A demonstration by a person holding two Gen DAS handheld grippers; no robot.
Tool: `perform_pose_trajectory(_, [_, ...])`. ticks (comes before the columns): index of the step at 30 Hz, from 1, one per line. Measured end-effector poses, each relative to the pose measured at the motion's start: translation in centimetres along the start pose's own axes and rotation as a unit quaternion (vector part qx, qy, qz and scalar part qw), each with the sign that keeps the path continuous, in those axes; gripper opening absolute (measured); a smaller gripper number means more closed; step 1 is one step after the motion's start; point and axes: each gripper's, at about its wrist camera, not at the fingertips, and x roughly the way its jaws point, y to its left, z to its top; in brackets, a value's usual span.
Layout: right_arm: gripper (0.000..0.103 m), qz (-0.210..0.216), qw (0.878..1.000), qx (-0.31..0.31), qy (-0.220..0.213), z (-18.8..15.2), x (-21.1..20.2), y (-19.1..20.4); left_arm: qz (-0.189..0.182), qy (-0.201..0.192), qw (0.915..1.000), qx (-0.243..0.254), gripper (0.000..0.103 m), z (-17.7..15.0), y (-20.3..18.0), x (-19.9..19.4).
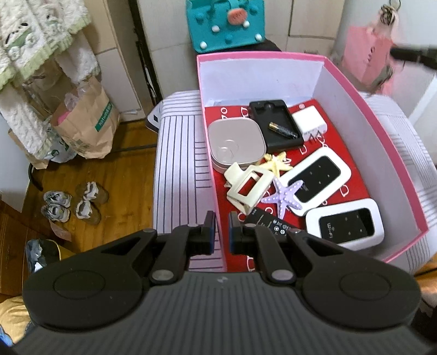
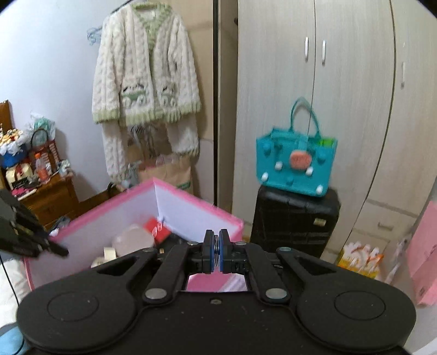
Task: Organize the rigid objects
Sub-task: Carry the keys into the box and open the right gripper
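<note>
The left wrist camera looks steeply down from close above the near corner of the pink box [image 1: 393, 142], whose contents fill the centre and right of the frame. The right wrist camera looks nearly level across the room toward the wardrobe [image 2: 314, 95], the same box [image 2: 90, 218] low at centre left. Both views share the box, the teal bag [image 1: 225, 24] [image 2: 295, 163] and the hanging cardigan [image 1: 35, 41] [image 2: 144, 76].
</note>
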Motion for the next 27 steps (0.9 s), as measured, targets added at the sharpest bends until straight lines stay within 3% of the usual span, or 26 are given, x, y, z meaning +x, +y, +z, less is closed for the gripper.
perform_pose_trajectory(6, [0.005,0.047,0.999,-0.007,-0.007,2.4,-0.1,2.3,-0.006,0.02,0.9997,0.012,0.007,0.7,0.1,0.3])
perform_pose_trajectory(15, [0.005,0.128,0.991,0.005,0.042,1.0,5.2,5.0,-0.016,0.014,0.9998,-0.004,0.007,0.6,0.7,0.4])
perform_pose_trajectory(27, [0.005,0.141,0.984,0.018,0.11,-1.1,12.9,5.8,-0.009,0.005,0.9999,-0.006,0.007,0.4,0.5,0.2])
